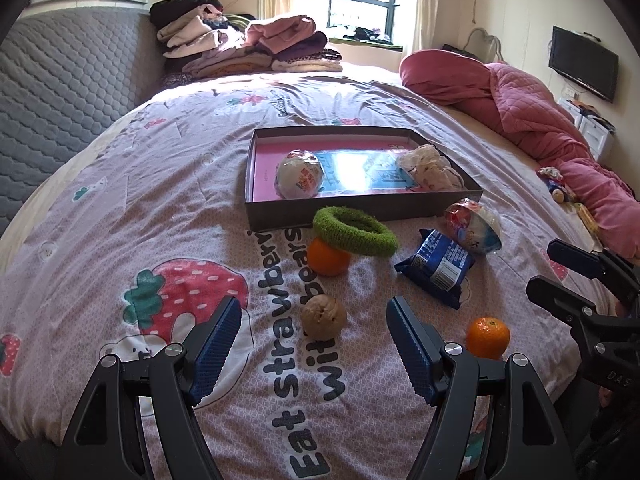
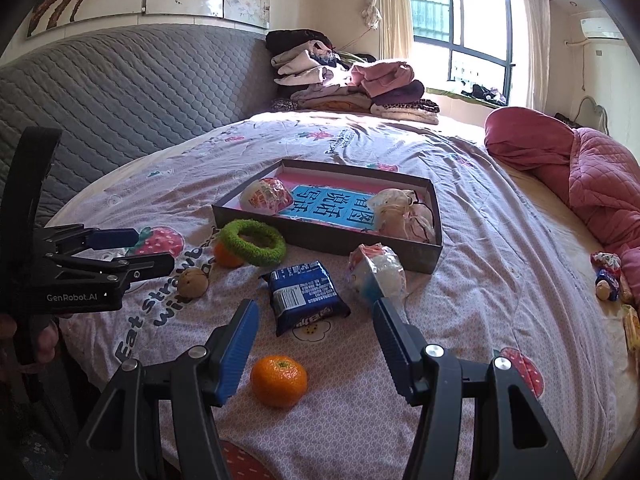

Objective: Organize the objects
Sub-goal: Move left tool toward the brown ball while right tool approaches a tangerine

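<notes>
hand-held gripper [image 2: 314,320] over glossy orange [image 2: 279,381]

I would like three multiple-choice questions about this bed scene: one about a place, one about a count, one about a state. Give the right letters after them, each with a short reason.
1. Where is the green ring?
A. inside the box
B. on the bedspread in front of the box, leaning on an orange
C. on the pile of clothes

2. How many oranges lie on the bedspread?
A. one
B. two
C. four

3. How does the left gripper stand?
A. open, holding nothing
C. shut on the blue snack packet
B. shut on an orange

Answers:
1 B: the ring rests outside the box wall, on the far orange.
2 B: one under the ring, one near orange by the grippers.
3 A: its blue pads are apart, with only the bedspread between them; the brown ball lies beyond them.
</notes>
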Available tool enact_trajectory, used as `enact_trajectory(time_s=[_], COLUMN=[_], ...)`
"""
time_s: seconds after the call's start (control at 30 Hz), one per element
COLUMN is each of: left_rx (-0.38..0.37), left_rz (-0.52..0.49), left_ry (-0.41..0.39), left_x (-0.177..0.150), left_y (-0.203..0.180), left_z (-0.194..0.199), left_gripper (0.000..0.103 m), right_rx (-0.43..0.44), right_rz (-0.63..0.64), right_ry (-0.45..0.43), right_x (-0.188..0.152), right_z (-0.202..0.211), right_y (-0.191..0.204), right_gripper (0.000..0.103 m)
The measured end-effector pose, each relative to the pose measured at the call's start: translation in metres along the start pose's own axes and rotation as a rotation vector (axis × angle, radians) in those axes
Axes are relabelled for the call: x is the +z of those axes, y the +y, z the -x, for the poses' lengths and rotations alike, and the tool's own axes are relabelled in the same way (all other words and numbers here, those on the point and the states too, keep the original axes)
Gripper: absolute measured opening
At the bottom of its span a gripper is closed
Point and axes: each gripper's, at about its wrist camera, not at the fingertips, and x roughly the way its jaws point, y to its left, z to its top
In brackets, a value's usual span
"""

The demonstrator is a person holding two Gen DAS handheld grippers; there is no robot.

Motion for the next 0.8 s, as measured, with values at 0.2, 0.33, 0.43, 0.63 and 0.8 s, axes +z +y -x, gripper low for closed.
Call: enact_trajectory(time_s=[0.2,0.33,0.43,0.63,0.8], left_rx=[-0.01,-0.015,-0.011,-0.008,0.004], left_rz=[0.005,0.014,0.017,0.017,0.034], left_ry=[0.018,0.027,0.035,0.045,0.045], left_x=[-0.009,-0.014,-0.017,-0.02,-0.021], left_y=[-0.005,-0.008,-0.01,-0.014,-0.012], left_z=[0.002,0.003,0.003,0.003,0.004], left_gripper=[0.076,0.076,0.076,0.076,0.076], right_rx=[0.002,0.004,0.003,0.003,0.001], right_rz=[0.003,0.004,-0.003,-0.018,-0.024], right_ry=[0.022,0.023,0.028,0.032,0.036], right_x=[-0.007,-0.01,-0.011,-0.014,-0.016], right_z=[0.001,0.004,0.005,0.008,0.008], right_y=[0.004,0.006,0.006,0.006,0.007], right_gripper=[0.059,0.059,0.059,0.059,0.059])
